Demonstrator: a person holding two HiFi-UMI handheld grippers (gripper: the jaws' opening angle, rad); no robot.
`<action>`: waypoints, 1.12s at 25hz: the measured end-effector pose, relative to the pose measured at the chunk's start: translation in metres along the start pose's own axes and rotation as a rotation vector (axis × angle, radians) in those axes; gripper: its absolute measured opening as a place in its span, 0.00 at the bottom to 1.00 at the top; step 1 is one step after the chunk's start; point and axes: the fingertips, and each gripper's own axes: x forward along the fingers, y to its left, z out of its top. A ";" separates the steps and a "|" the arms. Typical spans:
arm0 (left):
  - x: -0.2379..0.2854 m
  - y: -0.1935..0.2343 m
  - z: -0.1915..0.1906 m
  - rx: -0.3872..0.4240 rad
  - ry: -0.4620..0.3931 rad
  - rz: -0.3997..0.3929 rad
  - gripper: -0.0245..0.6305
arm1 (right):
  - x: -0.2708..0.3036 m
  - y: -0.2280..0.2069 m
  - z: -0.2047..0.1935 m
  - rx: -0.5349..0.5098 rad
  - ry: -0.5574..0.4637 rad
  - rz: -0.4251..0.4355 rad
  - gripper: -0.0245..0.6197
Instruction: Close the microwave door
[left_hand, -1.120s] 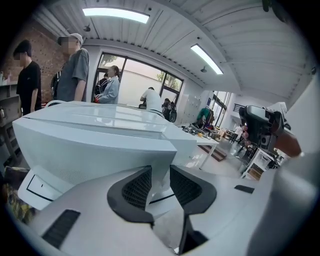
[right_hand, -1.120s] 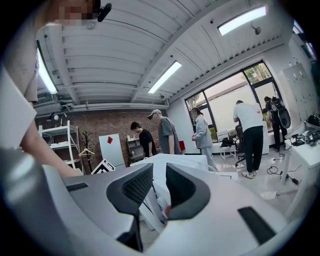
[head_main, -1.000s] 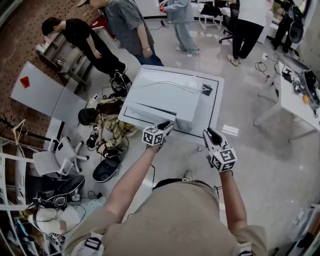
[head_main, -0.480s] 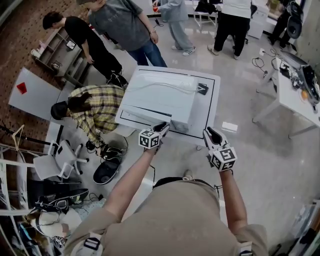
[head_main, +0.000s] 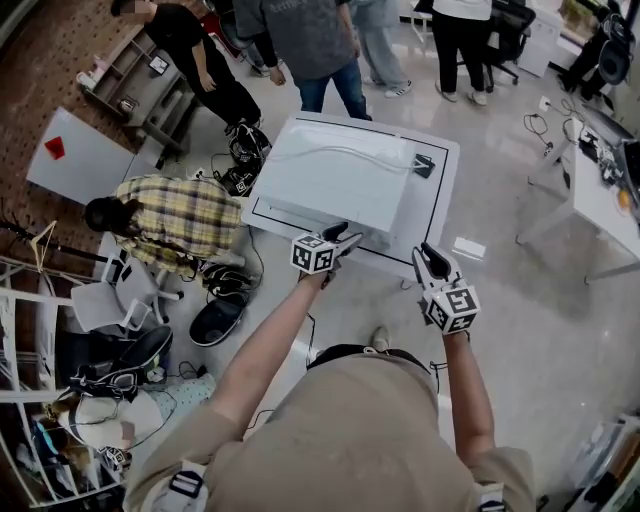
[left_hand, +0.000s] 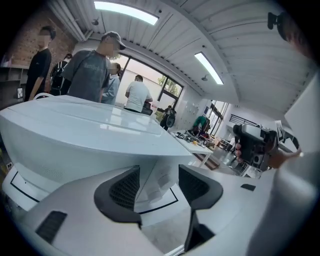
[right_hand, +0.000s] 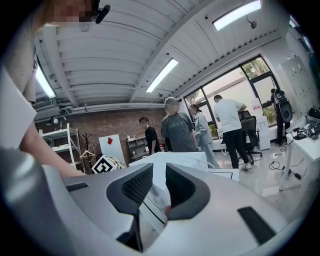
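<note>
The white microwave (head_main: 335, 180) stands on a white table (head_main: 436, 205) marked with a black line; its front faces me, and I cannot tell whether the door sits flush. My left gripper (head_main: 345, 236) hovers just off the front right corner. Its jaws have just been opening and stand wide apart with nothing between them. In the left gripper view the microwave (left_hand: 85, 130) fills the left side beyond the left gripper (left_hand: 159, 182). My right gripper (head_main: 428, 256) hangs to the right at the table's near edge; in the right gripper view it (right_hand: 159, 185) shows a narrow gap and holds nothing.
A white cable (head_main: 340, 160) with a dark plug (head_main: 423, 166) lies on top of the microwave. A person in a plaid shirt (head_main: 175, 215) crouches left of the table, others stand behind it (head_main: 310, 30). An office chair (head_main: 110, 295) and a second table (head_main: 600, 200) flank the spot.
The left gripper has drawn slightly back and up from the microwave front, and its jaws stand wider. The person in plaid has moved left. The right gripper has stayed put.
</note>
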 end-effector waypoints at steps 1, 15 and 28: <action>-0.007 -0.001 0.003 0.000 -0.015 0.002 0.40 | 0.001 0.006 0.001 -0.001 -0.002 0.004 0.15; -0.137 -0.032 0.071 0.046 -0.289 -0.046 0.40 | 0.031 0.069 0.008 -0.055 0.012 0.054 0.15; -0.224 -0.035 0.110 0.225 -0.366 -0.106 0.40 | 0.061 0.132 0.047 -0.109 -0.105 0.026 0.15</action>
